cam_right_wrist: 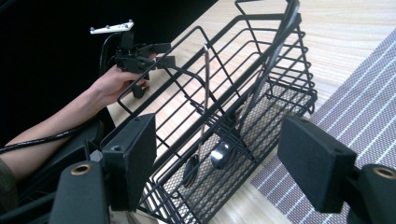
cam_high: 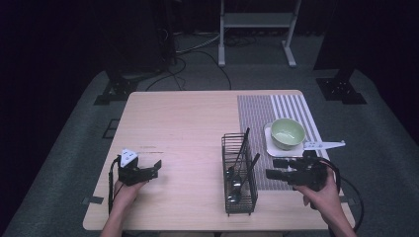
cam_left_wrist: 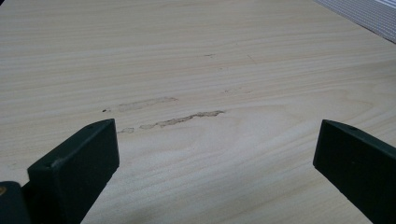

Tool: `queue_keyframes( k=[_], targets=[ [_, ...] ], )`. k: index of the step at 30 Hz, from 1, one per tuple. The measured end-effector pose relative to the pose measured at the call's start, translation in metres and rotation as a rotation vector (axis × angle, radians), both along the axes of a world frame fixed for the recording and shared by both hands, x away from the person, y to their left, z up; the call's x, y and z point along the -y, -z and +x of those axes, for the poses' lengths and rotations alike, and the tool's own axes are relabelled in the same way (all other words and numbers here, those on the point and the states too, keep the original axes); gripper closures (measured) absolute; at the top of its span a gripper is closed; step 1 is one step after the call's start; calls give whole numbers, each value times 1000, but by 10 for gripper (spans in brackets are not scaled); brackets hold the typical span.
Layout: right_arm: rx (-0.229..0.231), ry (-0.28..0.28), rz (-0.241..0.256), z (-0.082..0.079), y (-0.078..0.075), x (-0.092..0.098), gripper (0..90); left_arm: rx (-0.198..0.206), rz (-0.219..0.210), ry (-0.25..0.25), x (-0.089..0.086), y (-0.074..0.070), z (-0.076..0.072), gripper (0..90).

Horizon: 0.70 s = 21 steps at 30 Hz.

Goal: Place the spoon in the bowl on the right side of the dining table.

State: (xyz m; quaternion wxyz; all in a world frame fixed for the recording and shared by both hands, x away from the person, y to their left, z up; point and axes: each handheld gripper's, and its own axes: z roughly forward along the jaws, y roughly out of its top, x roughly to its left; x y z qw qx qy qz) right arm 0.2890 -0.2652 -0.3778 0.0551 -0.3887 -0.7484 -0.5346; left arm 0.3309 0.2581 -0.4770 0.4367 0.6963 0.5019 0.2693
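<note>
Item: wire basket (cam_high: 239,173) of dark spoons (cam_high: 234,183), near the desk's (cam_high: 188,128) front edge, beside the striped mat (cam_high: 267,116). Your right gripper (cam_high: 272,168) beside it: jaws wide apart, empty. Your left gripper (cam_high: 157,169), front-left: jaws wide, empty.

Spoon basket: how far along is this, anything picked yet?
Done: nothing visibly moved. The spoons lie in the wire basket, and the green bowl on its white tray looks empty. In hand: the right gripper is open beside the basket, jaws facing it. The left gripper is open over bare table. Left: gripping a spoon and lifting it out, probably toward the bowl.
</note>
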Motion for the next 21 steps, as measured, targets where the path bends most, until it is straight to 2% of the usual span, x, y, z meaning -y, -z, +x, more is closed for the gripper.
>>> queue_keyframes(
  k=[11,21],
  targets=[
    [-11,-23,19,5,-3,-9,270,0,1,1,0,0,0,0],
    [-16,-42,11,10,-4,-18,270,1,1,2,0,0,0,0]
  ],
)
